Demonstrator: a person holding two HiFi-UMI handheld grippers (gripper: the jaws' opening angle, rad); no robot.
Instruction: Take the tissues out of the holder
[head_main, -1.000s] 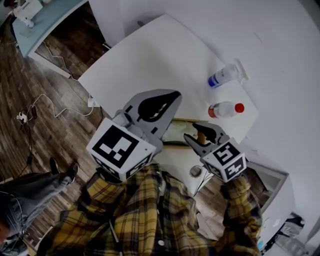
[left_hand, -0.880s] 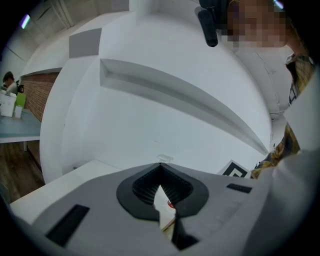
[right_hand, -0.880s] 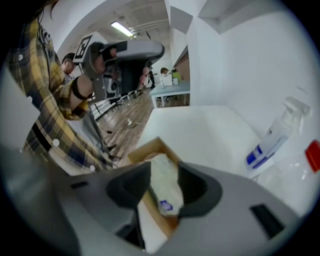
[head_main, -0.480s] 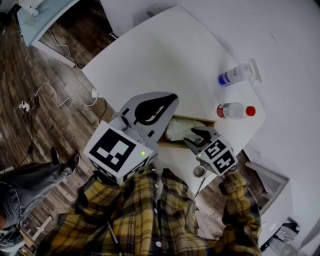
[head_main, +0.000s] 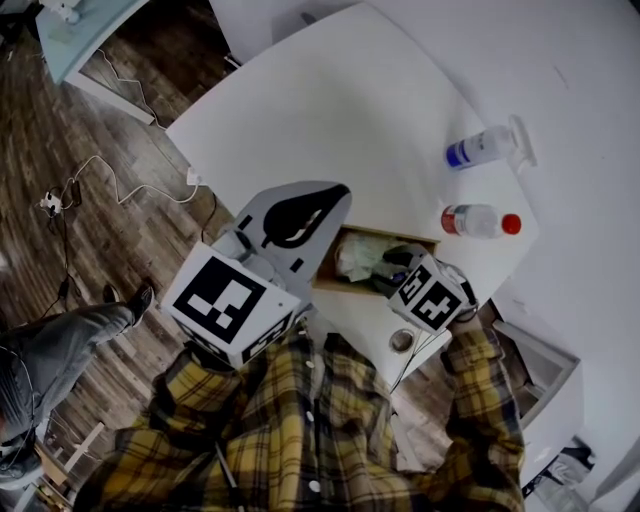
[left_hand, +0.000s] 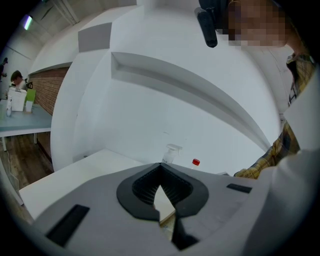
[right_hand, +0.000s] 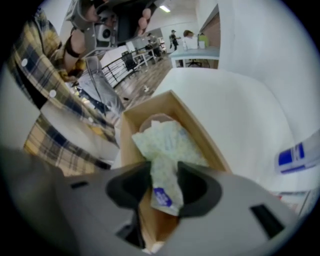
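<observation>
The white table (head_main: 300, 110) is smooth and bare over most of its top. Near the edge closest to the person sits the holder (head_main: 333, 262), an open-topped rectangular box with thin, tan, flat walls that could be wood or card. Inside it lie the tissues (head_main: 358, 258), a soft, crumpled, pale greenish packet with a faint pattern and a small blue label on it. They fill much of the box and bulge up past its rim.

Well apart from the box, toward the far side of the table, a clear spray bottle (head_main: 487, 147) with a blue label lies on its side. Near it lies a smaller clear bottle (head_main: 478, 220) with a red cap.

The left gripper (head_main: 338, 192) is held up above the table, just beside the box. Its ribbed black pads meet at the tips, with nothing between them.

The right gripper (right_hand: 164, 167) is tipped down into the holder (right_hand: 197, 130). Its jaws are pinched together on the tissues (right_hand: 165, 150), and a fold of the packet with the blue label squeezes out between the pads.
</observation>
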